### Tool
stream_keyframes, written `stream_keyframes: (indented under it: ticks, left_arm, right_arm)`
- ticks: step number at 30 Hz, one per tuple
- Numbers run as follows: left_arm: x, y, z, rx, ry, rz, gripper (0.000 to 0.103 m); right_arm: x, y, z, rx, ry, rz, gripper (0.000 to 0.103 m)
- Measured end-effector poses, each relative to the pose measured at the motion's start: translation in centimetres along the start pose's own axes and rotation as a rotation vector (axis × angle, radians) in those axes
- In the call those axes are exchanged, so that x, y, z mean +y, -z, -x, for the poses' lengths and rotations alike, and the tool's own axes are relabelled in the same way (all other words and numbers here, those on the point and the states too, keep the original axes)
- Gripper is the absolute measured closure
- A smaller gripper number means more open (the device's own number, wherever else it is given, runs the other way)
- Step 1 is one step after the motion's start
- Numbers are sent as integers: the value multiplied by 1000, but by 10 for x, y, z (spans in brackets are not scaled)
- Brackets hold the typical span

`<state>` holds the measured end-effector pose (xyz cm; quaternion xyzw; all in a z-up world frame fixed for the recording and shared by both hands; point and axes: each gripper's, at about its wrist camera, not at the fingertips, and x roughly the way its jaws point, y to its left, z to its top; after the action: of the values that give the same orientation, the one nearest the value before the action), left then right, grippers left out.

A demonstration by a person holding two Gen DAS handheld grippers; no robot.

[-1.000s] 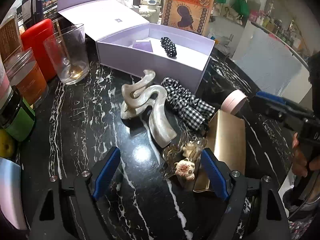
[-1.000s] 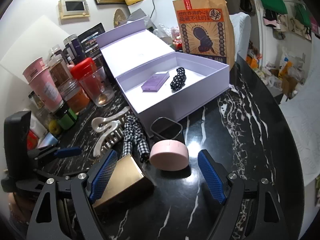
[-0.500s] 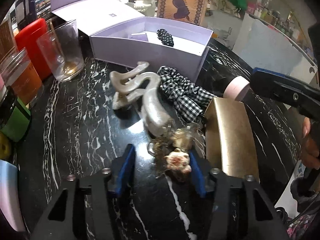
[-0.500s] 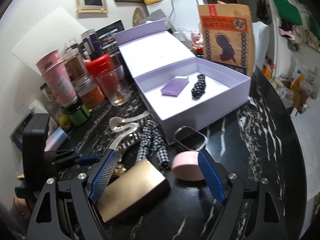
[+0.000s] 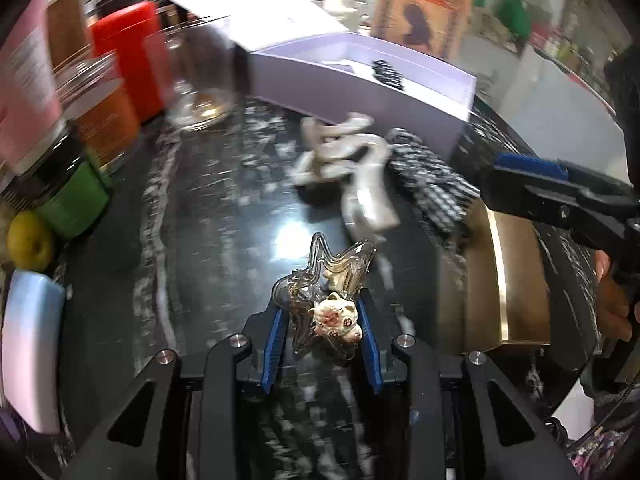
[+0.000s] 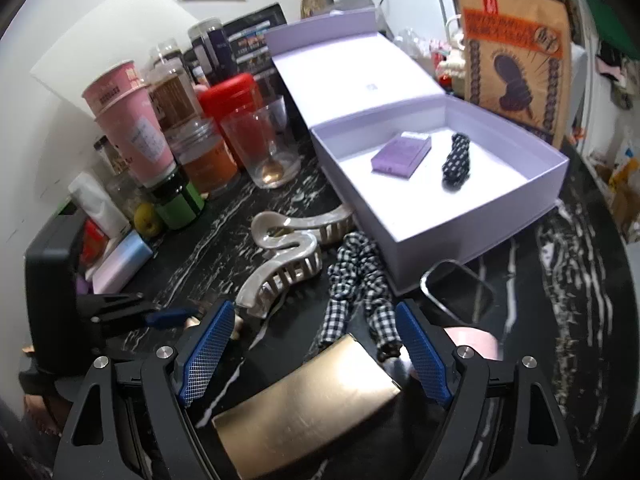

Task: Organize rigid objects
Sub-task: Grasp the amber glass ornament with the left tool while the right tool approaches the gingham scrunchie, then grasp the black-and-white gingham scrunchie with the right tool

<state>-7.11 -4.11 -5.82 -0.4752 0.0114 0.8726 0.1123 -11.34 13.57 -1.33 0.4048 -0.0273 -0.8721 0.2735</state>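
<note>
My left gripper (image 5: 320,316) is shut on a clear star-shaped hair clip with a small cat charm (image 5: 334,314) and holds it just above the black marble counter. My right gripper (image 6: 312,344) is open over a gold box (image 6: 304,412). An open lilac box (image 6: 472,216) holds a purple card box (image 6: 402,154) and a black dotted scrunchie (image 6: 456,160). A pearly claw clip (image 6: 284,264) and a checked scrunchie (image 6: 360,284) lie in front of it. The lilac box (image 5: 360,88) and claw clip (image 5: 352,168) show blurred in the left wrist view.
Jars, a red canister (image 6: 232,96), pink cups (image 6: 128,120) and a glass (image 6: 264,140) crowd the counter's left side. A pink round case (image 6: 476,340) and a metal ring (image 6: 456,288) lie at right. A brown paper bag (image 6: 516,52) stands behind the box.
My left gripper closed on the star clip with the cat charm and lifted it slightly. My right gripper moved forward and left over the gold box, staying open.
</note>
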Motion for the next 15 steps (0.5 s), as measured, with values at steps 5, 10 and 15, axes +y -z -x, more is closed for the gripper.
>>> stream_keyframes:
  ticks: [5, 10, 15]
  left_arm:
    - [16, -3, -4, -17, -31, 36, 70]
    - [30, -5, -4, -24, -49, 55, 70]
    - [39, -5, -2, -36, -65, 75, 70]
  right_arm:
    - [-1, -7, -21, 71, 56, -6, 20]
    - [0, -14, -37, 117, 88, 32, 20]
    - [4, -19, -48, 164, 99, 57, 20]
